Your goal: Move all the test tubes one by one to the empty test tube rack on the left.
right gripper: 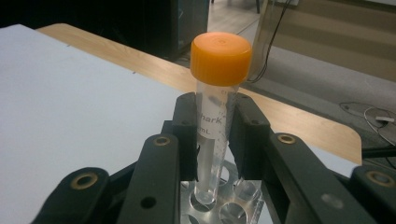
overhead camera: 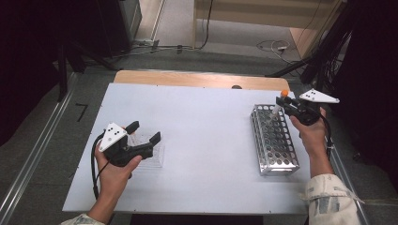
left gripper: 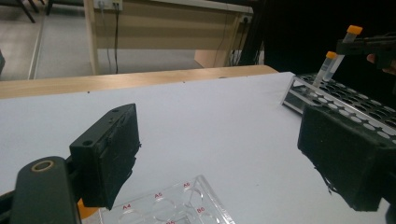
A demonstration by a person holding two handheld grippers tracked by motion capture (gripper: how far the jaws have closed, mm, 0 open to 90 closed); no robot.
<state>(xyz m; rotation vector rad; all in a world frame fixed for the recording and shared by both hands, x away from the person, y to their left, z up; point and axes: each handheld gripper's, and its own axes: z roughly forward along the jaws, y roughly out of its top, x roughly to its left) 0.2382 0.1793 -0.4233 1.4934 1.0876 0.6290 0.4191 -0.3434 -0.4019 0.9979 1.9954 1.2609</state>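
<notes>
My right gripper [right gripper: 215, 135] is shut on a clear tube [right gripper: 217, 121] with an orange cap [right gripper: 221, 56], held upright. The tube's lower tip sits at the mouth of a hole at the far end of the metal tube rack [overhead camera: 274, 138]. In the left gripper view, the held tube [left gripper: 351, 36] shows above the rack [left gripper: 341, 95], and a second orange-capped tube [left gripper: 328, 67] leans in it. My left gripper [overhead camera: 144, 132] stands open with nothing between its jaws, just above a clear well plate [overhead camera: 155, 157]. That plate's labelled wells [left gripper: 173, 205] lie below the jaws.
The white table top [overhead camera: 202, 140] has a wooden strip [overhead camera: 187, 78] along its far edge. Cables [overhead camera: 272, 47] lie on the floor beyond it. Dark equipment and stands [overhead camera: 338, 56] rise off the table's right side.
</notes>
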